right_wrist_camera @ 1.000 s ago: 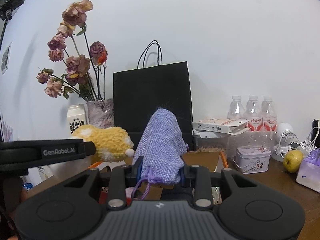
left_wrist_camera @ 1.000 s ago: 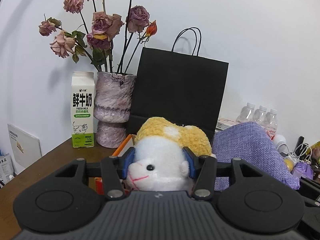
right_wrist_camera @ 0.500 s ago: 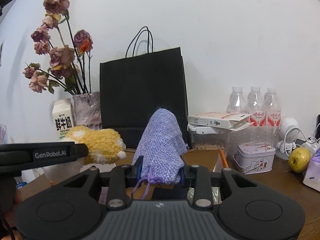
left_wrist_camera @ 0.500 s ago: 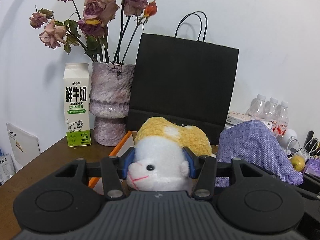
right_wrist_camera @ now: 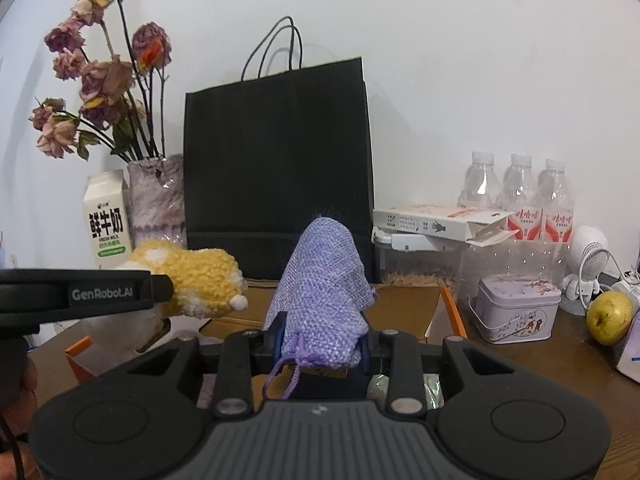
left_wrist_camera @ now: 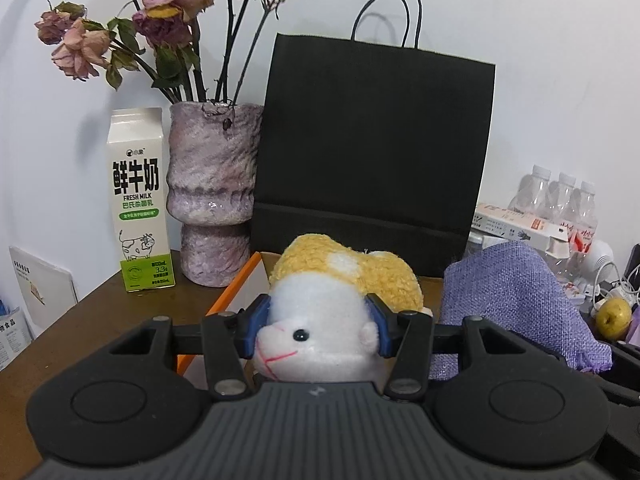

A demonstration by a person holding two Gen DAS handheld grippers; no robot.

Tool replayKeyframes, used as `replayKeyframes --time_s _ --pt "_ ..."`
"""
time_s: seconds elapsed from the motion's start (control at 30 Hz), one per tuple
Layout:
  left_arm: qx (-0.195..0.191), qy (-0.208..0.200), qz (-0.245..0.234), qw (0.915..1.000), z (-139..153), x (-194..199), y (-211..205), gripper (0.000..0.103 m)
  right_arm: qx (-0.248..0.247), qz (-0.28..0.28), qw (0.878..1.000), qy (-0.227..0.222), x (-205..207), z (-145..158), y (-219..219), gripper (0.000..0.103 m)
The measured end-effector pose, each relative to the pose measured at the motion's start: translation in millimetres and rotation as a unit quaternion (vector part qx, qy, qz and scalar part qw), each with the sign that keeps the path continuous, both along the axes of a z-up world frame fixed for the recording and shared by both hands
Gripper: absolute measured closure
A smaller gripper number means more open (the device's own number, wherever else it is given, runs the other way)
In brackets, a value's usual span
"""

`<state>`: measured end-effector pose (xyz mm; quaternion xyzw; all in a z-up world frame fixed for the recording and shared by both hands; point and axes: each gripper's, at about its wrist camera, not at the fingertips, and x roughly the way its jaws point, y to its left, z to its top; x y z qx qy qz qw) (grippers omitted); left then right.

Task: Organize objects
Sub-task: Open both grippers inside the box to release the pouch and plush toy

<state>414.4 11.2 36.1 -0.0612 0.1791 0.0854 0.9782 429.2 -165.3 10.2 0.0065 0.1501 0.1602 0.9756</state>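
The left gripper (left_wrist_camera: pixel 318 330) pinches a plush toy (left_wrist_camera: pixel 320 320) (white face, yellow back) above an open cardboard box (right_wrist_camera: pixel 408 308), while alongside the right gripper (right_wrist_camera: pixel 320 346) clamps a purple woven pouch (right_wrist_camera: pixel 322 292) over it.

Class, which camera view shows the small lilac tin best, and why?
The right wrist view: the lilac tin stands in full sight on the table, beside the yellow pear. In the left wrist view it is hidden behind the purple pouch.
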Motion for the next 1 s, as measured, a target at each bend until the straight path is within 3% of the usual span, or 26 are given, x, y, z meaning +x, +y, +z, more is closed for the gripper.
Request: replayKeyframes --time_s 0.47,0.53,0.57,0.6,0.63,0.67,1.0 --pt "0.009 0.022 -0.003 0.9997 -10.4 14.4 3.8 0.048 -0.011 -0.007 0.999 0.034 17.1 -10.2 0.4 0.070" --pt "0.007 0.021 -0.003 0.9997 -10.9 14.4 4.4 0.041 -0.010 -0.015 0.999 0.037 17.5 -11.2 -1.0 0.058" --pt "0.007 0.020 -0.003 0.9998 -10.9 14.2 4.5 0.037 -0.012 -0.020 0.999 0.038 17.9 -11.5 -1.3 0.041" --pt "0.008 0.018 0.000 0.9998 -10.5 13.5 4.4 0.024 -0.012 -0.025 0.999 0.037 17.7 -11.8 -1.8 0.025" --pt "0.008 0.013 0.004 0.9999 -9.9 12.4 4.5 0.009 -0.011 -0.031 0.999 0.032 17.0 -11.8 -2.6 0.018" --pt "0.008 0.007 0.007 0.9999 -9.3 10.9 4.6 0.004 -0.011 -0.035 0.999 0.029 16.3 -11.4 -2.6 0.010" --pt "0.014 -0.009 0.008 0.9998 -5.5 6.4 2.3 0.000 -0.015 -0.043 0.999 0.022 14.7 -10.8 -2.2 0.007"
